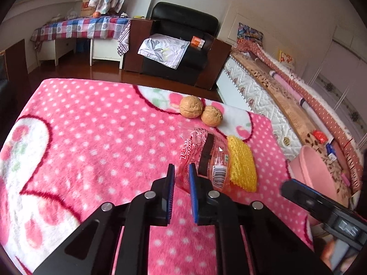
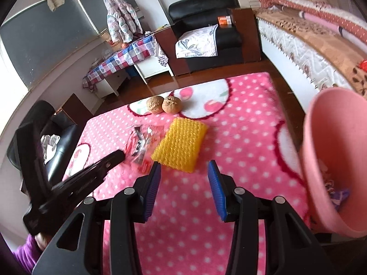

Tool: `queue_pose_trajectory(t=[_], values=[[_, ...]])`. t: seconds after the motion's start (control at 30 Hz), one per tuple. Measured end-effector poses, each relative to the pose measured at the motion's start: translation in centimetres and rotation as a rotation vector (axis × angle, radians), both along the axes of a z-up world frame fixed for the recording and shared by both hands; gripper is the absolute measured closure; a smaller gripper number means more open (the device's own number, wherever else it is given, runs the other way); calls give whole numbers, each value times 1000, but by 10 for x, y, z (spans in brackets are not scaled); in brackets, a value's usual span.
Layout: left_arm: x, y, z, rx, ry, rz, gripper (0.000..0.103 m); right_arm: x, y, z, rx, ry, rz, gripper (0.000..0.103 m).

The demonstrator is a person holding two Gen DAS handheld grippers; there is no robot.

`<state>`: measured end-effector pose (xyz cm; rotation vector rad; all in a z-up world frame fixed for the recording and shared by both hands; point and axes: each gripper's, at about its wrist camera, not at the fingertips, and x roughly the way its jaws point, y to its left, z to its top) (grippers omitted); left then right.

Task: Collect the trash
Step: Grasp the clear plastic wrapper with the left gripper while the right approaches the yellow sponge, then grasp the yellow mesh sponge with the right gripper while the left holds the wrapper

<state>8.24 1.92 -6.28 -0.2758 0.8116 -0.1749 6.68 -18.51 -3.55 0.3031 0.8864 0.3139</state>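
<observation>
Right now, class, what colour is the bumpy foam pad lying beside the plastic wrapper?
Yellow foam pad, clearest in the right wrist view.

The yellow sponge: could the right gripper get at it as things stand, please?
Probably yes. The right gripper has its jaws open just short of the sponge, with only bare blanket between. The wrapper lies to one side, the bin to the other.

You are facing a room with plain pale walls (image 1: 275, 4) and a glossy dark-brown wooden floor (image 1: 75, 71). A black leather armchair (image 1: 183, 23) with dark wooden side panels stands against the far wall, a floral cloth draped over its seat. Left of it a white table (image 1: 101, 50) carries a checked red, blue and white cloth (image 1: 80, 27). Daylight enters from a window at the far left (image 2: 9, 68)
</observation>
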Motion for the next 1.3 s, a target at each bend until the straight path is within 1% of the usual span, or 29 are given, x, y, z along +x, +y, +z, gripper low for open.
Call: queue_pose_trajectory(t=[0.17,0.27,0.43,0.47,0.5,0.57,0.6,0.67,0.9,1.03,1.17,1.3], values=[[-14,15,7,-28,-10,16,92,19,15,-11,-43,31,5,60],[-20,20,9,-28,-14,23,92,28,24,-19,-84,49,8,60],[-24,23,8,-27,-8,26,92,36,39,-26,-153,48,11,60],[-24,23,9,-31,-7,26,92,37,40,-27,-158,51,14,62],[-25,24,9,-34,-7,26,92,37,41,-29,-163,58,19,74],[-25,24,8,-31,-7,26,92,36,40,-28,-165,53,21,78],[-25,24,8,-32,-6,26,92,34,39,-28,-166,46,22,84],[-26,24,8,-33,-3,25,92,30,37,-24,-166,30,23,91],[-30,19,15,-34,-9,11,92,8,28,-5,-162,-45,25,92],[-31,14,22,-39,-18,7,92,-2,21,9,-132,-77,25,92],[-32,11,28,-37,-27,2,92,-11,14,18,-120,-88,21,92],[-32,10,30,-33,-23,3,92,-24,7,21,-120,-90,19,92]])
